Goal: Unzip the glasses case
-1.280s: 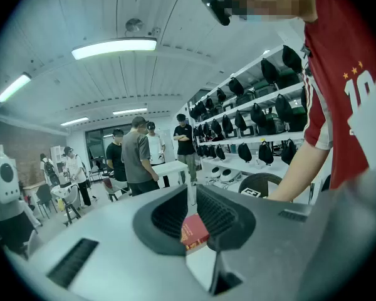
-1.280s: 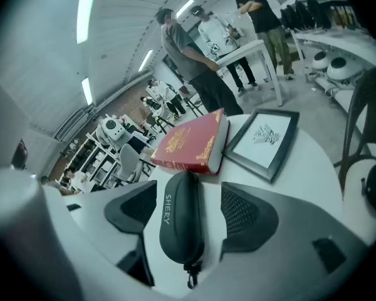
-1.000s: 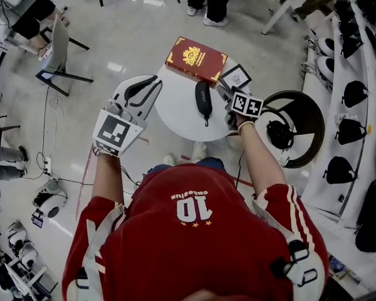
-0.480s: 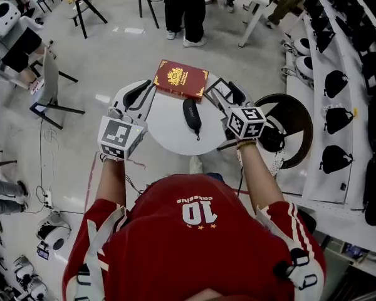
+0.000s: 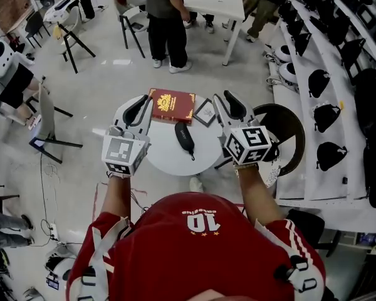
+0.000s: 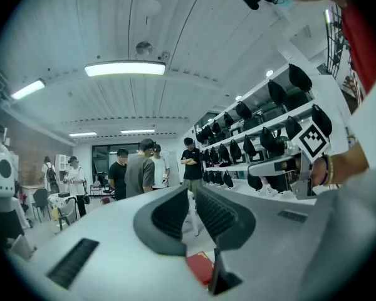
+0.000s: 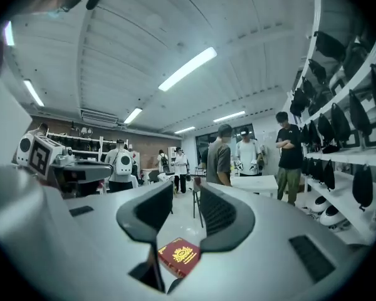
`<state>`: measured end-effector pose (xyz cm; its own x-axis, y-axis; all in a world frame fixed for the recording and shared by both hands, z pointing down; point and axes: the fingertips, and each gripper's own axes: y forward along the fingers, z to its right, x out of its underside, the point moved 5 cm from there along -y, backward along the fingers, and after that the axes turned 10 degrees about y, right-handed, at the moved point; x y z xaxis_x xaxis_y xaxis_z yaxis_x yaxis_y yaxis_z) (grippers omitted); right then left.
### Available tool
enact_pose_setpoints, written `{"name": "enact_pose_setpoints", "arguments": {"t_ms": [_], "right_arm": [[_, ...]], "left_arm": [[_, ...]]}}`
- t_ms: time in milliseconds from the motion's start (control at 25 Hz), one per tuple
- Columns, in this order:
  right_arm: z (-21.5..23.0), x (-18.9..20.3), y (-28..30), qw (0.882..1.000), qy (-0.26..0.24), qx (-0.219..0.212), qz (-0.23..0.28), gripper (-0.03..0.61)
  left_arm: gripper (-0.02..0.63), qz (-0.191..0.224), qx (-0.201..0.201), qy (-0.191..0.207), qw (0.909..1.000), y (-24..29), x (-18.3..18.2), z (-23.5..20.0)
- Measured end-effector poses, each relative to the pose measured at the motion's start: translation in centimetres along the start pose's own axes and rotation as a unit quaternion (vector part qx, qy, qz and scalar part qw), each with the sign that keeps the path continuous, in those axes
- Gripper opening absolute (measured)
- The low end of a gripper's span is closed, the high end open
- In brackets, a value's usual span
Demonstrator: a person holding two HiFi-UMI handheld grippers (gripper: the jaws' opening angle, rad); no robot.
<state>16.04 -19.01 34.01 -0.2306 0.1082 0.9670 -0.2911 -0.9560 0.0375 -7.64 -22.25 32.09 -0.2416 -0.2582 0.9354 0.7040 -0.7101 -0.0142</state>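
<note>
Glasses case (image 5: 185, 138): zipped as far as I can see, and in neither grip.

Nearest me, the wearer holds 2 grippers level above the table edges. The left gripper (image 5: 136, 110) has its jaws a narrow gap apart with nothing between the pads. The right gripper (image 5: 229, 105) is closing, likewise on nothing.

Below and between them is the round white table (image 5: 166, 152). The case lies near its middle, long axis running toward the wearer. A thin tab trails off its near end, too small to tell whether it is the zip pull.

Handling, my judgement: light, semi-stiff shell, likely to skid on the smooth top. Pin 1 end with 1 gripper and pinch the pull with the other.

Just beyond the case lie a red book (image 5: 172, 104) and a small framed card (image 5: 205, 113). Further back, people stand by desks.
</note>
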Motion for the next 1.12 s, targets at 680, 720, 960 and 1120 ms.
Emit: {"name": "enact_pose_setpoints", "arguments": {"t_ms": [680, 720, 960, 1120], "right_arm": [[-2.3, -2.7, -3.3, 0.999, -0.028, -0.009, 0.042, 0.015], [-2.4, -2.7, -3.3, 0.999, -0.029, -0.009, 0.042, 0.015], [-2.7, -2.5, -3.3, 0.998, -0.041, 0.003, 0.044, 0.015], [-2.8, -2.5, -3.4, 0.998, -0.052, 0.014, 0.045, 0.014]], "left_arm": [[0.008, 0.042, 0.008, -0.009, 0.9990, -0.8, -2.6, 0.9], [0.008, 0.042, 0.007, -0.010, 0.9991, -0.9, -2.5, 0.9], [0.008, 0.038, 0.000, -0.016, 0.9992, -1.4, -2.3, 0.7], [0.008, 0.039, 0.000, -0.025, 0.9989, -1.7, -2.1, 0.6]]}}
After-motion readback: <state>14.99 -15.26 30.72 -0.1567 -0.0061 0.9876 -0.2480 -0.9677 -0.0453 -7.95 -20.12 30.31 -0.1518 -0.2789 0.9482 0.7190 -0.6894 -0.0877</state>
